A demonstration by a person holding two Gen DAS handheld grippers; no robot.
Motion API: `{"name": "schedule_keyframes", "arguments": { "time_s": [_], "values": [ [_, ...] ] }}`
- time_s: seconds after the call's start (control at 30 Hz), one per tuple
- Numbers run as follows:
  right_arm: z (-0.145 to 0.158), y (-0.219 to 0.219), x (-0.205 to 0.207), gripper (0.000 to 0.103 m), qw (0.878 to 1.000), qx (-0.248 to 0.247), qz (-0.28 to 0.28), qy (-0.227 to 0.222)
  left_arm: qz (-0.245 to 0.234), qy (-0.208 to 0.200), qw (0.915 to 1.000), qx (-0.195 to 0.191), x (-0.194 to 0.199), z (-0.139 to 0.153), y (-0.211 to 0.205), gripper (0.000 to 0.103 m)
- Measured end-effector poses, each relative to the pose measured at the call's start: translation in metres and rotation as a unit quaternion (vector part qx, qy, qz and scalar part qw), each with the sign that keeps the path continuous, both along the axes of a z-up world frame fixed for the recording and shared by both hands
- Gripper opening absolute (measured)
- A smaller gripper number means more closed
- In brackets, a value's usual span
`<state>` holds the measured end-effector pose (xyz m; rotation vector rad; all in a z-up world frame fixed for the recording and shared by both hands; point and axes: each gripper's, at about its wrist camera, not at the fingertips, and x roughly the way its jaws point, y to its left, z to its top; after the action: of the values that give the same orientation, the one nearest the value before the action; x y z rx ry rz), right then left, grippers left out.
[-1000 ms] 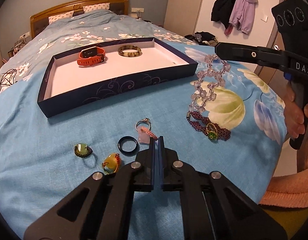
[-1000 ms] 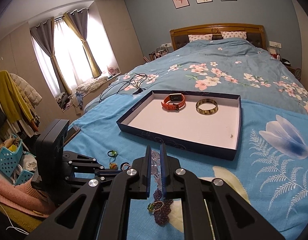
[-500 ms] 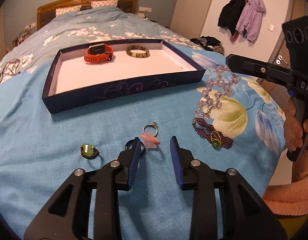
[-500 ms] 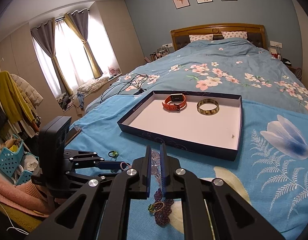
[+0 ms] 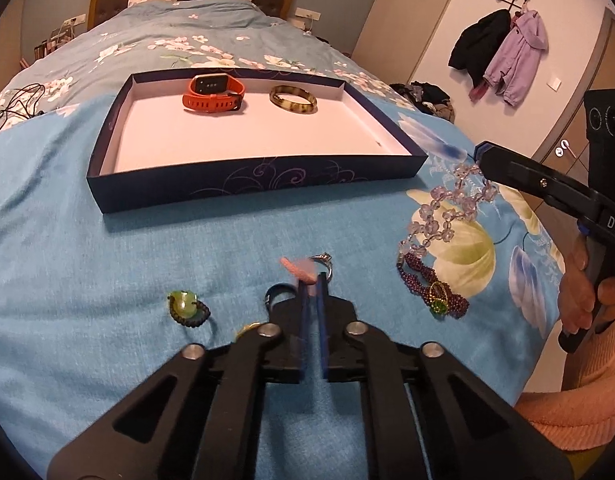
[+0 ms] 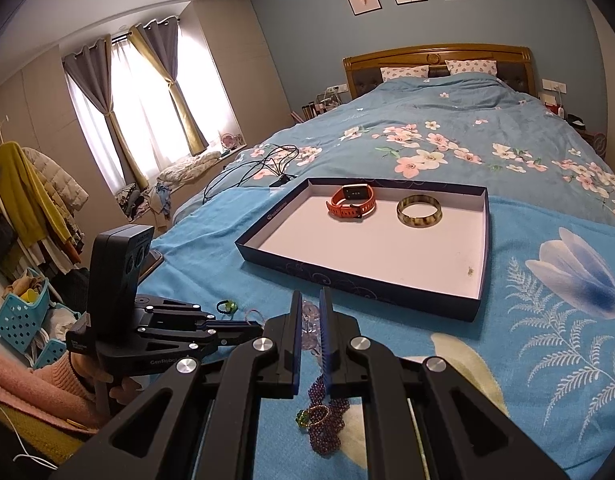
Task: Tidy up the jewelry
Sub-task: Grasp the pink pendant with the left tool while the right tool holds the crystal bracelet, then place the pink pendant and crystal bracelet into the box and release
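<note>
My left gripper (image 5: 312,280) is shut on a small pink braided piece (image 5: 299,270), which shows blurred at the fingertips just above the blue bedspread. Beside it lie a silver ring (image 5: 324,260), a black ring (image 5: 275,294), a green ring (image 5: 185,306) and a yellow piece (image 5: 247,326) half hidden under the fingers. My right gripper (image 6: 309,300) is shut on a clear bead string (image 5: 447,208), whose lower end trails onto the bed. A purple bead bracelet (image 6: 327,420) lies under it. The dark blue tray (image 5: 259,184) holds an orange watch (image 5: 213,92) and a mottled bangle (image 5: 293,99).
The tray's white floor (image 6: 379,256) is bare in its near half. Black cables (image 6: 263,164) lie on the bed beyond the tray. The bed edge runs at the lower left of the right wrist view, with a blue basket (image 6: 17,316) on the floor. A pink sleeve (image 5: 579,400) and a hand hold the right gripper.
My left gripper opened over the pink piece, then closed on it, and its view rolled a little. The right gripper with the clear bead string has kept still.
</note>
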<state>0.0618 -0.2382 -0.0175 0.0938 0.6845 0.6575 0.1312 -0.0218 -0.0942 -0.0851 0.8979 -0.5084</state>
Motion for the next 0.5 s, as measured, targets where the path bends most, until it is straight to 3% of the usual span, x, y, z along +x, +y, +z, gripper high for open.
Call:
{"name": "schedule_keyframes", "arguments": {
  "time_s": [0.5],
  "values": [
    [0.028, 0.006, 0.027, 0.007, 0.999, -0.006, -0.003, -0.038, -0.004, -0.06, 0.9982, 0.005, 0.012, 0.041, 0.005, 0.004]
  ]
}}
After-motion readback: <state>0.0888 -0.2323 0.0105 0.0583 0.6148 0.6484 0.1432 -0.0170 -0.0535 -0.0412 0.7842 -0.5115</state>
